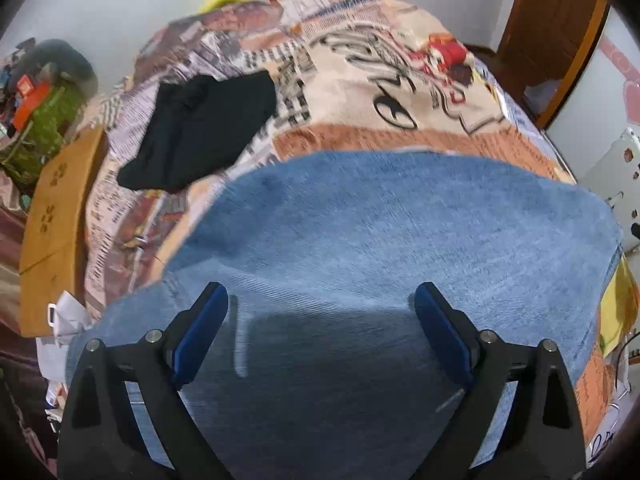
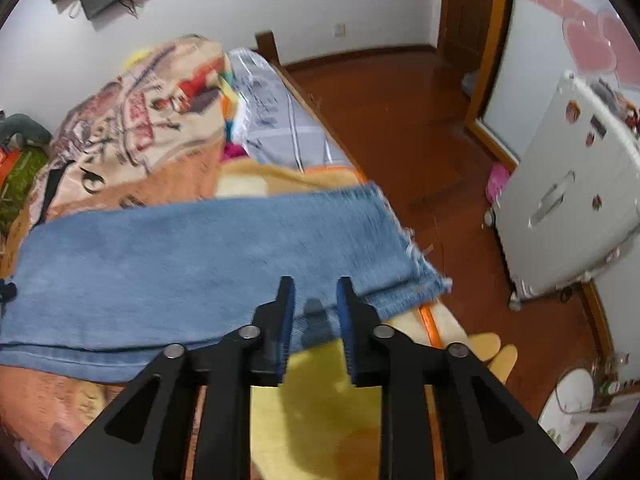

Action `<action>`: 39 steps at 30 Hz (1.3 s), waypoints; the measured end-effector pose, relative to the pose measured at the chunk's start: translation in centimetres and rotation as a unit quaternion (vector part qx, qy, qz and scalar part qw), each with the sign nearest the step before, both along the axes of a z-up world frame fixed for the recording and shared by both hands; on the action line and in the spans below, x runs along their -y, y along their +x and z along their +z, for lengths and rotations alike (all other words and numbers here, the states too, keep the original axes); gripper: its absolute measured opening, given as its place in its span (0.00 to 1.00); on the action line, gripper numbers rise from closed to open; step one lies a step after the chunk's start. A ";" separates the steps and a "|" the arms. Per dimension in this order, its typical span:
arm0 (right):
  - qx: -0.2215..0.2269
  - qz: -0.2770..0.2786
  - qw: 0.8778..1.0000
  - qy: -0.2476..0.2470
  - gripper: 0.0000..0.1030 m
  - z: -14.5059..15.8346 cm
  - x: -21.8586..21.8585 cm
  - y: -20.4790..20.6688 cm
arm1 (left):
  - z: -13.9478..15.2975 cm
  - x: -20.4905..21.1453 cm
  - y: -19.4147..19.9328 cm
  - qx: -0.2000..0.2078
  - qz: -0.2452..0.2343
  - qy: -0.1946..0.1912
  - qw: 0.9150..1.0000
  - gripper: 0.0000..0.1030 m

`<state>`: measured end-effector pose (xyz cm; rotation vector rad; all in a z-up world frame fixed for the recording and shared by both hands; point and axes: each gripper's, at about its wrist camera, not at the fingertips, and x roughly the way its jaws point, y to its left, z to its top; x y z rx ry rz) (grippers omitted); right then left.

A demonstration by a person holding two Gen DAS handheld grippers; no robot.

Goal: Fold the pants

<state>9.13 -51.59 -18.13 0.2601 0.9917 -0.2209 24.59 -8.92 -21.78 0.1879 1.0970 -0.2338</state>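
blue jeans [image 1: 380, 240] lie flat on patterned blanket [image 1: 360, 68] — left gripper [image 1: 322, 308] spread wide above them, right gripper [image 2: 316, 300] slightly parted, empty, near the frayed hem [image 2: 424, 264].

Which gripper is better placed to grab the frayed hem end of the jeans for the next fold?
Right. The right gripper sits near the frayed hem of the jeans; the left gripper hovers open over mid-fabric.

The bed [image 2: 316, 120] wears a printed blanket [image 1: 360, 68] in peach and orange, newsprint patterns all over it. Blue jeans [image 1: 380, 220] lie flat across the near part, frayed hems [image 2: 424, 268] reaching the bed's edge by the wooden floor [image 2: 400, 112]. A dark folded garment [image 1: 200, 128] rests on the blanket beyond the jeans, well apart.
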 end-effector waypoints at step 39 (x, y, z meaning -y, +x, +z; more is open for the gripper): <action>-0.027 0.437 0.897 0.060 0.48 -0.9 -38.5 23.0 | -9.3 -35.3 0.6 -0.093 0.308 -0.057 0.945 0.78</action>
